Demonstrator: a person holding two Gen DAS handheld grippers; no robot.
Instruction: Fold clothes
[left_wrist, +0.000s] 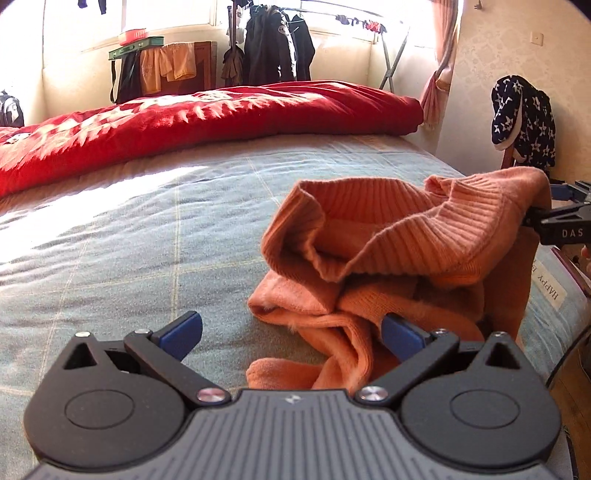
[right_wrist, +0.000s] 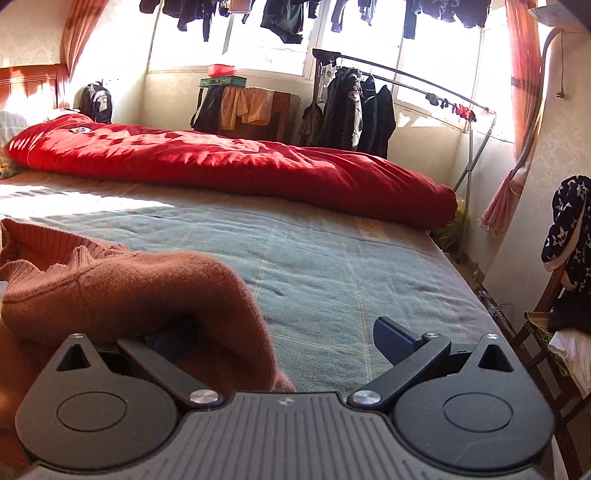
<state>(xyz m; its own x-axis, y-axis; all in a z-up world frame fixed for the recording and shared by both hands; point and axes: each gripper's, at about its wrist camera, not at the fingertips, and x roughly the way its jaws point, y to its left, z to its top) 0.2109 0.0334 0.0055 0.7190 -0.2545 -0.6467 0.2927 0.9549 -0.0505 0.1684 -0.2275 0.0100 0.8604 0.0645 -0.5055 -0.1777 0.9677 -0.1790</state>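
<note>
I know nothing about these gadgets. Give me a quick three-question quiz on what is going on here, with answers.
1. True or false: the left gripper has its fingers spread apart.
2. Which lies along the far side of the bed: (a) red quilt, (b) backpack, (c) starry garment?
3. What is draped over one finger of the right gripper?

Key: 1 true. 2 a. 3 The orange sweater, hanging over that finger, not clamped.

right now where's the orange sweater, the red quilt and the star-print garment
orange sweater (left_wrist: 406, 236): left wrist view, on its ribbed raised fold
red quilt (right_wrist: 240, 162): right wrist view, on its sunlit top
star-print garment (left_wrist: 524, 122): left wrist view, on the draped dark fabric
</note>
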